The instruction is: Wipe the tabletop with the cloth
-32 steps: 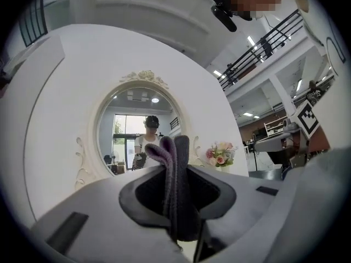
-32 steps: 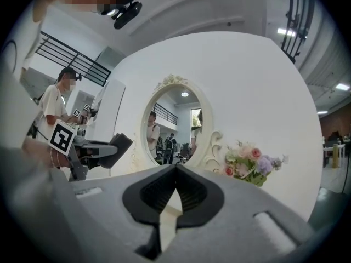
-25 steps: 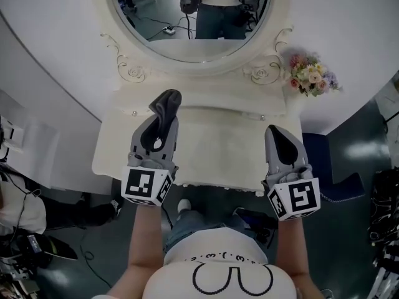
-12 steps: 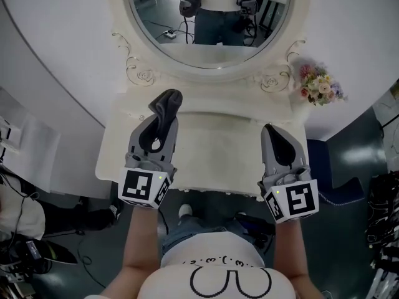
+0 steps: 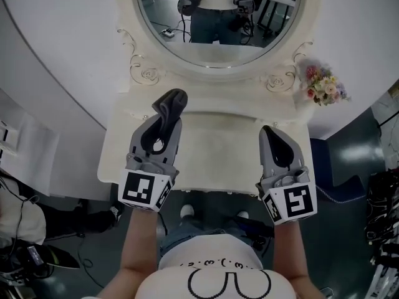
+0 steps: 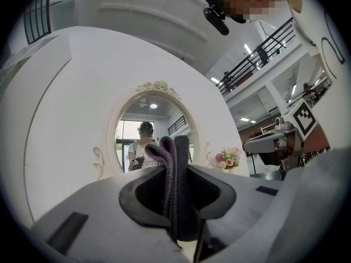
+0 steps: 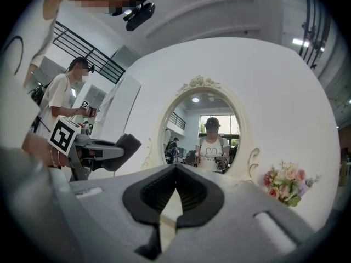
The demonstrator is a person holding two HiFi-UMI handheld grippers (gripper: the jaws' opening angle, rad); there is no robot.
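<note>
Two claws (image 5: 167, 122) (image 5: 270, 131) perhaps forward; one cloth (image 5: 172, 102).

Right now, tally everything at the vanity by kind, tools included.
tools: 2 (left tool, right tool)
cloth: 1
tabletop: 1
mirror: 1
flower bunch: 1
total: 6

Dark grey cloth (image 5: 169, 108), cream tabletop (image 5: 218, 149), pink and white flowers (image 5: 324, 86)
</note>
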